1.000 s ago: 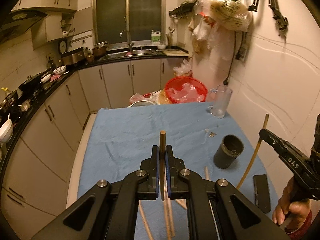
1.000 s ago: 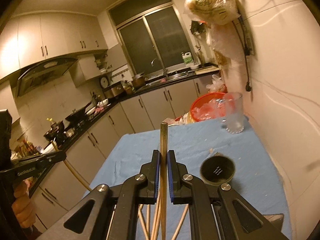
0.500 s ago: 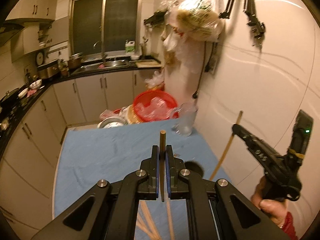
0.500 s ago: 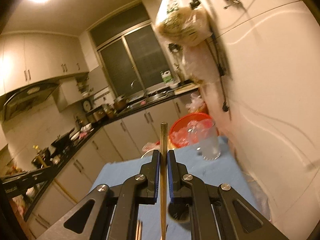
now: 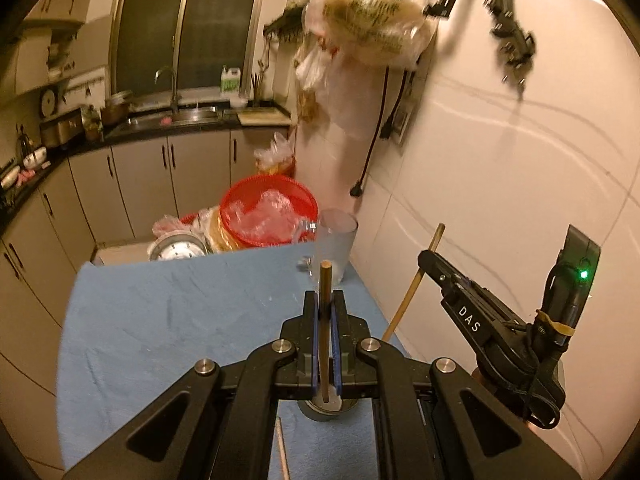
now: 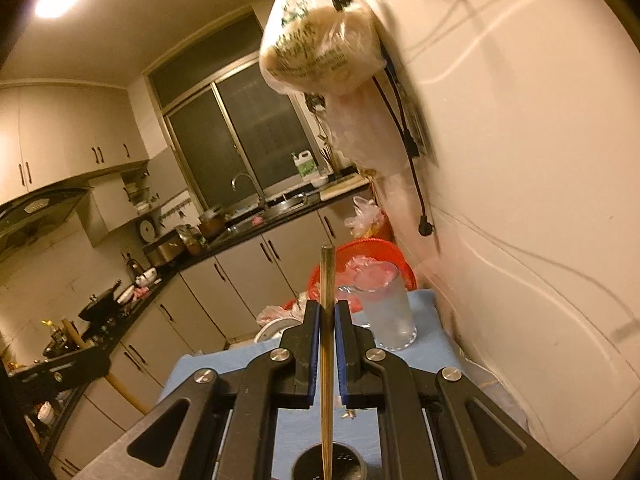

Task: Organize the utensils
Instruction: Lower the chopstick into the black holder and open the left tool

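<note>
Kitchen cabinets and a dark window fill the background, and we work over a counter [image 5: 168,320] covered with a blue cloth. We hold 2 tools. Our left hand-held gripper [image 5: 325,320] is clamped on a wooden chopstick [image 5: 325,292] that stands upright between its blue pads; its lower end sits over the mouth of a dark round holder [image 5: 316,410] on the cloth. Our right hand-held gripper [image 6: 328,344] is clamped on a second chopstick [image 6: 327,288], also upright, its lower end over the holder's opening [image 6: 340,460]; whether either stick touches the holder we cannot tell. From the left wrist view the right tool appears at the right, near the white wall. A clear glass [image 5: 334,236] stands at the counter's far edge, beside a red basket [image 5: 268,208].
</note>
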`<state>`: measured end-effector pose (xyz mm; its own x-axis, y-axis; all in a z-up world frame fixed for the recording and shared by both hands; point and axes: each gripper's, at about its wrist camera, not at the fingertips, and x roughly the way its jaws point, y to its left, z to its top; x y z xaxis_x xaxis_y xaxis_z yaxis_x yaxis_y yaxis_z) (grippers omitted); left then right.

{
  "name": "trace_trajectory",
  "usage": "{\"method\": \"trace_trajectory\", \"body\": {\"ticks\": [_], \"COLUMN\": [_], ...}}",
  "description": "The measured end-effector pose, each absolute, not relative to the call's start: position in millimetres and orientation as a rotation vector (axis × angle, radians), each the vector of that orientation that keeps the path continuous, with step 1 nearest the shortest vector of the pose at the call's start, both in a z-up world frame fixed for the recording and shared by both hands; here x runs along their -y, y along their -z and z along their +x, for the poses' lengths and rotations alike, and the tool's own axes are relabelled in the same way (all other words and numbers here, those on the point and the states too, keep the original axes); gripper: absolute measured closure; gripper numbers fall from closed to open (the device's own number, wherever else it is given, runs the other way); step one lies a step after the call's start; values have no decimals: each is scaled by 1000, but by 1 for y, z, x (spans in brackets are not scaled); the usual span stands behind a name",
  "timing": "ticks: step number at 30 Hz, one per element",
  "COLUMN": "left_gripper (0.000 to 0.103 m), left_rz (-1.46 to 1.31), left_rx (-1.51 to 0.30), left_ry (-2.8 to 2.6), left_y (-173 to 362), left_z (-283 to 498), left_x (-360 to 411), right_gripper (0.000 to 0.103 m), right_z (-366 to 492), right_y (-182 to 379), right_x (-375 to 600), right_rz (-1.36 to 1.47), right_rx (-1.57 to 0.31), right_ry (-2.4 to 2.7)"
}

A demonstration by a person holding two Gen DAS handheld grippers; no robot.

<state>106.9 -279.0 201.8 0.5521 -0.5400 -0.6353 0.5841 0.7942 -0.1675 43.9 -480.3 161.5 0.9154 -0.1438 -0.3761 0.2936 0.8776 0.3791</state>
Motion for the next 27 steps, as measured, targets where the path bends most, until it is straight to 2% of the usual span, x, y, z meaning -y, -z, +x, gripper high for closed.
{"method": "trace_trajectory", "body": {"ticks": [8, 15, 17, 19, 21, 27], "left_gripper": [97, 96, 91, 72, 67, 65], "left_rz": [104, 133, 131, 120, 119, 90], "left_rx": [-827, -839, -840, -833, -803, -770], "left_ry": [639, 613, 618, 619, 609, 612], "left_y": [-150, -136, -137, -140, -145, -159], "left_z": [122, 122, 121, 121, 117, 105], "left_x": [293, 292, 289, 286, 281, 261], "right_gripper": [95, 93, 89, 86, 86, 86], "right_z": [68, 75, 75, 72, 65, 36], "right_y": [-121, -99, -98, -101, -106, -126], "right_x": [483, 483, 484, 485, 482, 474], "right_rz": [446, 465, 470, 469, 465, 469], "right_rx": [-448, -528, -539, -538, -527, -482], "right_ry": [216, 195, 191, 191, 188, 176]}}
